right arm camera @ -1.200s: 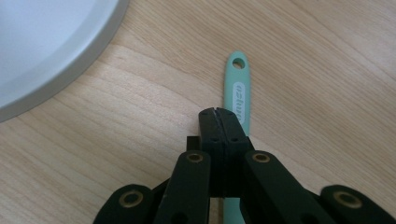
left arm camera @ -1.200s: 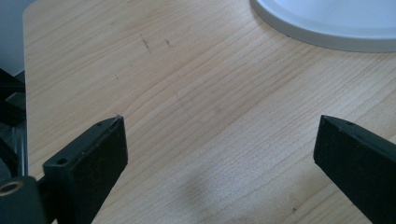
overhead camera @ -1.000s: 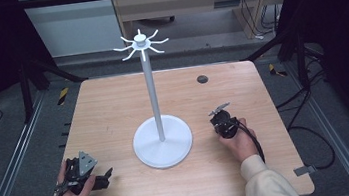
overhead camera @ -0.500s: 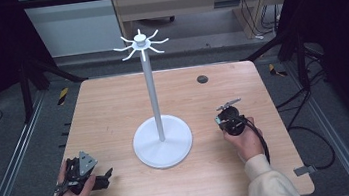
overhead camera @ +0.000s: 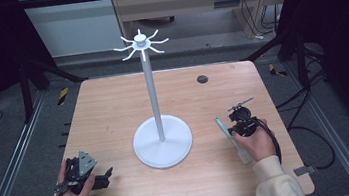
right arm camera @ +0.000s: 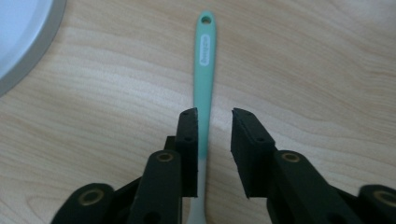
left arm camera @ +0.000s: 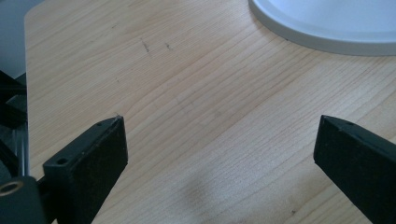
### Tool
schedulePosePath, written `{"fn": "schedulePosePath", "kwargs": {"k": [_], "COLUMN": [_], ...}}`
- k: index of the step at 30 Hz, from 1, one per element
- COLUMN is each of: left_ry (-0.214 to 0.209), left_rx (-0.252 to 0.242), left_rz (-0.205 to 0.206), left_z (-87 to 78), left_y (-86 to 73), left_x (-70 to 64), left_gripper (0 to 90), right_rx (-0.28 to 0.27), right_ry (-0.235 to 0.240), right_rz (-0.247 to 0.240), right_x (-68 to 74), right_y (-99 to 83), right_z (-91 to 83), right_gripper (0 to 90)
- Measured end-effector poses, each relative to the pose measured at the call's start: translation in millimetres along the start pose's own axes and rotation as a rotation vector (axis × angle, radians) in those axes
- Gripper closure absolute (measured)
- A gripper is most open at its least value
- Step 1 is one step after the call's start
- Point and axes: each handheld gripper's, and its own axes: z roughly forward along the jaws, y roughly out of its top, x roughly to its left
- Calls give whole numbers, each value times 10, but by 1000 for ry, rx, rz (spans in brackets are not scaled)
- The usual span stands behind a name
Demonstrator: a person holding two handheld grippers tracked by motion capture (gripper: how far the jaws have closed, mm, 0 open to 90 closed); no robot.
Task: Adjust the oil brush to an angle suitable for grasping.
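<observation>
A mint-green spatula [overhead camera: 225, 130] with a pale head lies flat on the wooden table [overhead camera: 113, 110], right of the white hook stand [overhead camera: 149, 81]. My right gripper [overhead camera: 239, 120] hovers by it, held in a hand. In the right gripper view the green handle [right arm camera: 206, 51] runs away from the camera, its hole end farthest. It passes between the jaws of the right gripper [right arm camera: 215, 113], close to the left one, with a gap left; the gripper is open. My left gripper [overhead camera: 104, 177] rests near the front left edge, wide open over bare wood [left arm camera: 219, 125].
The stand's round white base [overhead camera: 162, 140] sits mid-table and also shows in the left gripper view [left arm camera: 327, 23]. A small dark round grommet [overhead camera: 202, 79] is at the back right. A black cable [overhead camera: 275, 143] loops behind the right hand. Metal rails flank the table.
The right hand and gripper have shifted to the right, and the green spatula now shows on the table beside them. The left gripper has stayed put.
</observation>
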Motion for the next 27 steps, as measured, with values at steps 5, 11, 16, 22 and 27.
{"fn": "schedulePosePath", "kwargs": {"k": [5,11,16,22,27], "left_ry": [-12,-14,-14,-16,-15], "left_rx": [3,-4,-4,0,-1], "left_rz": [-5,-11,-11,-9,-6], "left_z": [15,15,16,16,15], "left_y": [2,1,2,2,3], "left_x": [-5,-7,-8,-9,-11], "left_gripper": [25,25,25,25,25], "right_rx": [29,66,107,130,146], "right_ry": [24,25,27,32,29], "right_rz": [1,-15,-17,-22,-26], "right_x": [20,27,27,40,48], "right_y": [-4,-19,-34,-38,-32], "right_z": [29,79,116,139,168], "right_gripper": [632,632,646,664,677]}}
